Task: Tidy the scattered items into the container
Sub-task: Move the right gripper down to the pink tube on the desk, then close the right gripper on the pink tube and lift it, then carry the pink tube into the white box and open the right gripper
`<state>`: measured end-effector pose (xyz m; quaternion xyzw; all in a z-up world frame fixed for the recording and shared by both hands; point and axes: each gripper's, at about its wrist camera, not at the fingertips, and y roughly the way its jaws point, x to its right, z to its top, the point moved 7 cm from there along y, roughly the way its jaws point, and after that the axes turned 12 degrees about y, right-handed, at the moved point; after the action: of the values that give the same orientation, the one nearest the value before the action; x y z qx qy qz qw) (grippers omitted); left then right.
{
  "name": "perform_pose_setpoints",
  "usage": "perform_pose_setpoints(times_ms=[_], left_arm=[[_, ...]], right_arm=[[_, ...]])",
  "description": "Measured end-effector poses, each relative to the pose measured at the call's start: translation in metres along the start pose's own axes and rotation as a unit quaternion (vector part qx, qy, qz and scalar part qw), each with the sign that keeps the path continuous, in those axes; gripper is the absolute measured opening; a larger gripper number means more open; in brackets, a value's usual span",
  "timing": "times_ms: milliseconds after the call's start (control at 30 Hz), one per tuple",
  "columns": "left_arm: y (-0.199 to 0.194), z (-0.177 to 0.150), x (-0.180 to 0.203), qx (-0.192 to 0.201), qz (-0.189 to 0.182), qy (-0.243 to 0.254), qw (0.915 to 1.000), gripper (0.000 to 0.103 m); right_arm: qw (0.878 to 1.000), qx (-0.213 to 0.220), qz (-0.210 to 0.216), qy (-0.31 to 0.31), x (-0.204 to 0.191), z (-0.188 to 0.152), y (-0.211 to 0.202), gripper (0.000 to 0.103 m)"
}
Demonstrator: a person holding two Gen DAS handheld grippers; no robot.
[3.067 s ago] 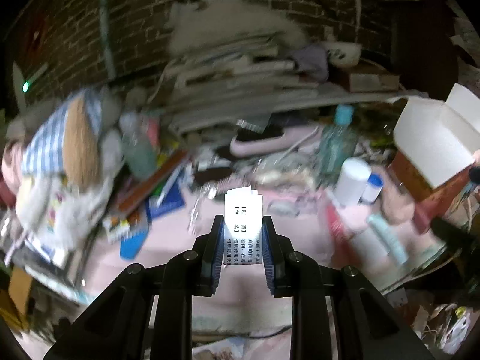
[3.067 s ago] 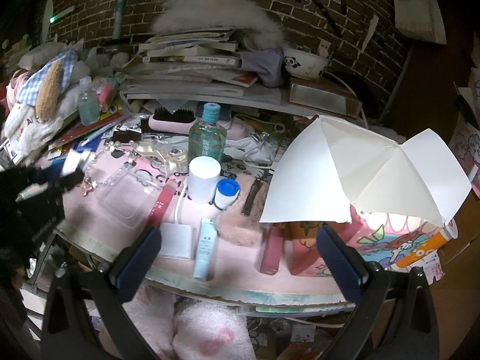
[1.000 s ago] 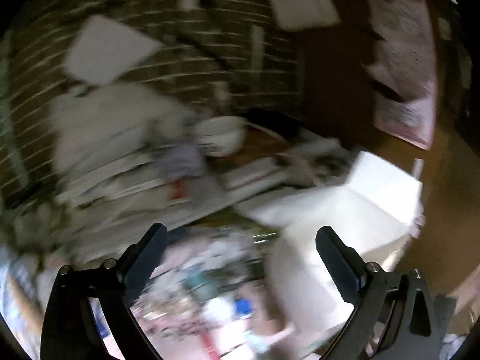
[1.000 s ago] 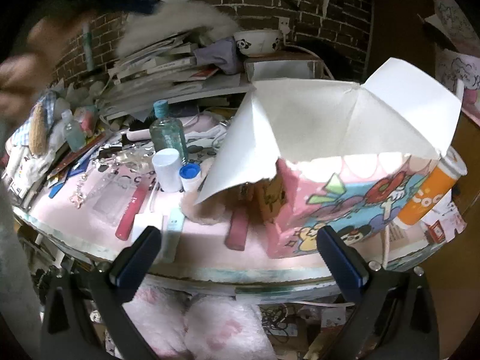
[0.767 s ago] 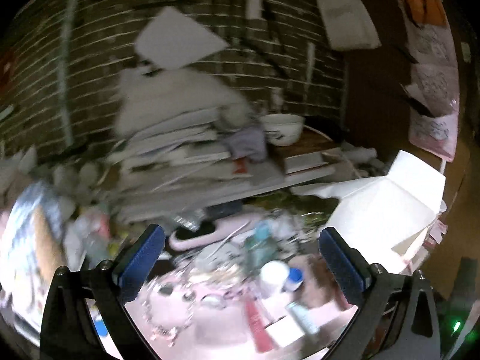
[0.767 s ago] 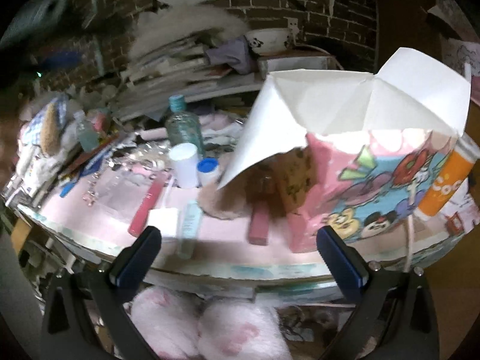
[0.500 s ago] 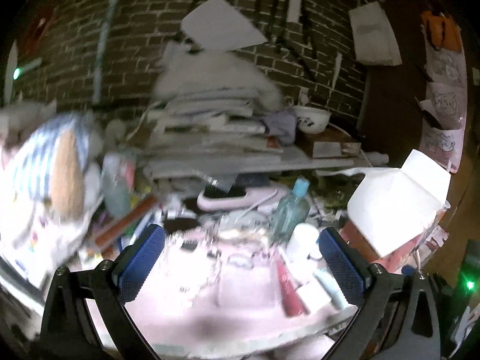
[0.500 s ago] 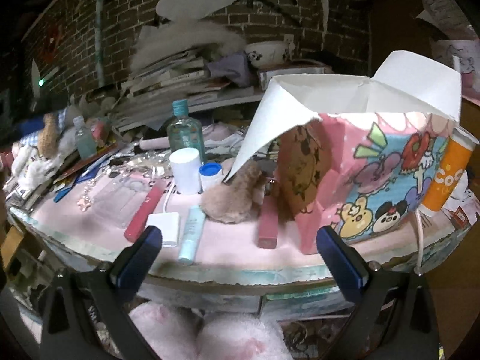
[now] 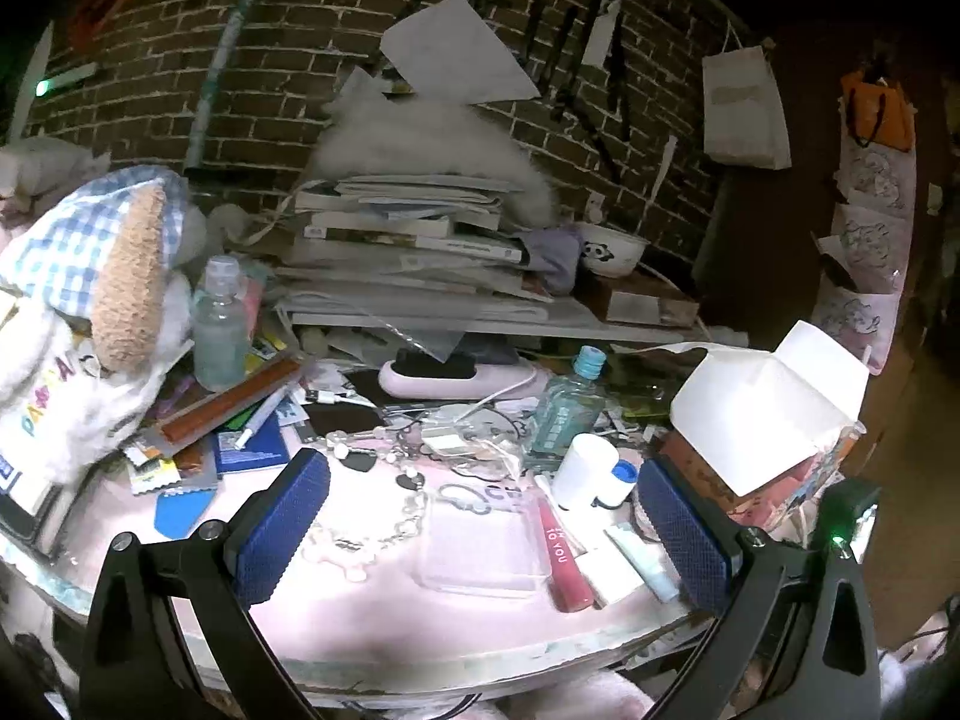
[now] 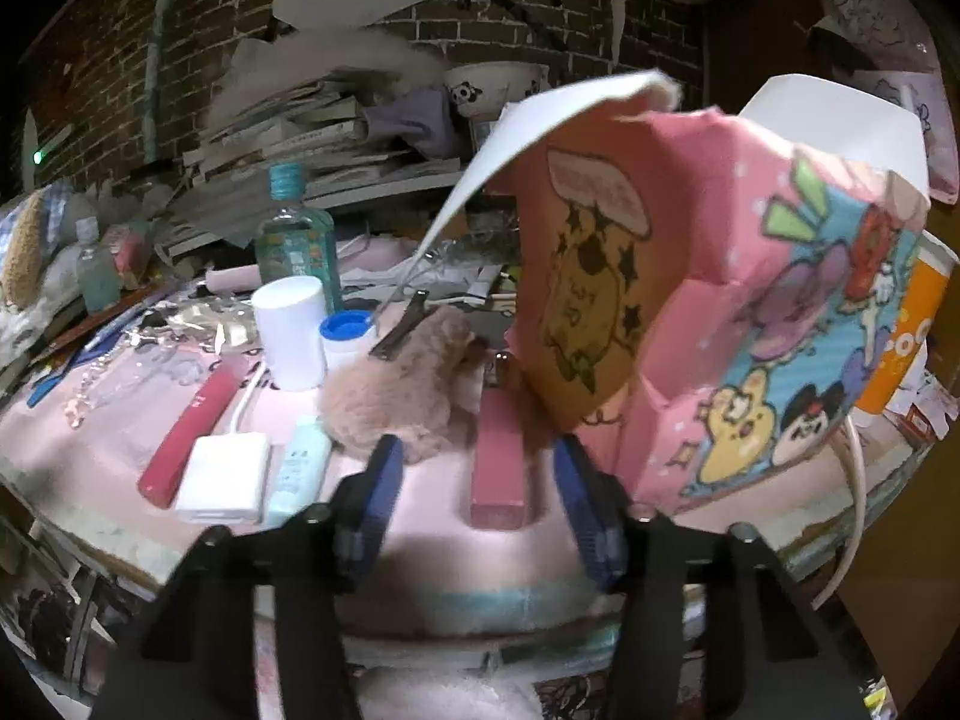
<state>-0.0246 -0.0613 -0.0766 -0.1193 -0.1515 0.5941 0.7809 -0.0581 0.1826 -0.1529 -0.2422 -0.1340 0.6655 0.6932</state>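
The container is a pink cartoon-printed box point(image 10: 750, 300) with white flaps folded up, seen at the right of the table point(image 9: 768, 420) in the left wrist view. My right gripper point(image 10: 480, 486) is low at the table's front edge. Its jaws are closing around a flat pink bar point(image 10: 498, 450) that lies between them, with gaps on both sides. A fluffy tan clip point(image 10: 396, 402) sits just left of the bar. My left gripper point(image 9: 480, 531) hangs open and empty above a red tube point(image 9: 561, 558), a clear plastic case point(image 9: 480, 546) and a bead chain point(image 9: 372, 516).
A white adapter point(image 10: 225, 477), a pale teal tube point(image 10: 300, 468), a white bottle point(image 10: 288, 330), a blue-capped jar point(image 10: 345, 330) and a green bottle point(image 10: 294, 240) crowd the pink mat. Stacked books point(image 9: 408, 252) and a plush toy point(image 9: 90, 300) stand behind. An orange cup point(image 10: 900, 336) is beside the box.
My left gripper no longer holds the small white printed box; it swung from the container back over the table. My right gripper sank toward the pink bar and its jaws narrowed.
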Motion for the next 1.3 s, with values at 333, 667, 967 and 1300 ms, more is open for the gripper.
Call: perform_pose_setpoints(times_ms=[333, 667, 967, 1300], left_arm=[[0.002, 0.001, 0.0, 0.002, -0.005, -0.009, 0.9999, 0.103], [0.003, 0.002, 0.006, -0.001, -0.01, -0.012, 0.9999, 0.103], [0.002, 0.002, 0.01, -0.002, -0.019, -0.019, 0.9996, 0.103], [-0.009, 0.006, 0.007, 0.007, -0.012, -0.021, 0.9997, 0.103]], right_arm=[[1.0, -0.008, 0.013, 0.011, 0.007, -0.002, 0.015, 0.033], [1.0, -0.007, 0.021, 0.009, 0.003, -0.002, 0.016, 0.015], [1.0, 0.009, 0.027, -0.006, -0.002, -0.003, -0.013, 0.015], [0.993, 0.009, 0.115, -0.019, -0.035, 0.004, -0.058, 0.015]])
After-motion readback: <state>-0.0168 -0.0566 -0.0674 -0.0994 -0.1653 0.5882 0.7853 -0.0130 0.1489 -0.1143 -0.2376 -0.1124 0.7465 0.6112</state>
